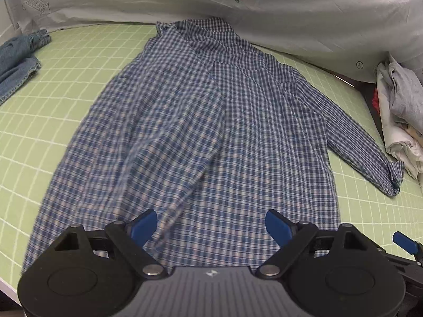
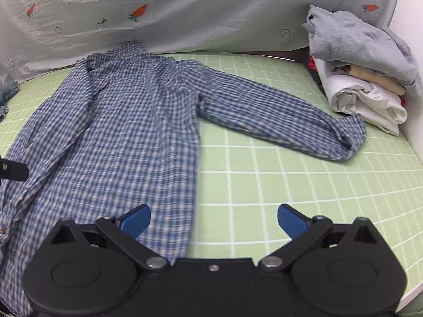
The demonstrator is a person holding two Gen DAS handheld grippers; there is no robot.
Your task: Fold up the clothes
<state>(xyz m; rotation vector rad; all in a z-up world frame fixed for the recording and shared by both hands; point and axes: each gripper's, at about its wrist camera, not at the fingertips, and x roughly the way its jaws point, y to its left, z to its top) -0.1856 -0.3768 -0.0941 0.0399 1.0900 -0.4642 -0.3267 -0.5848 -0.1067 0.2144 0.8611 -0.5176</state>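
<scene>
Both grippers stand wide open and hold nothing. Left gripper (image 1: pixel 211 225) hovers above the hem of the plaid shirt (image 1: pixel 201 121), which fills the frame centre on the green grid mat (image 1: pixel 66 84), collar toward the top, one sleeve folded across the body. Right gripper (image 2: pixel 214 220) tilts down over the shirt's lower right edge; the other sleeve (image 2: pixel 277 113) stretches right toward the folded clothes pile (image 2: pixel 364 74).

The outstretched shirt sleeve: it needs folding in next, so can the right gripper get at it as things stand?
Probably yes. The sleeve lies flat on the green grid mat, bare mat between it and the open right gripper; only its cuff nears the folded clothes pile.
</scene>
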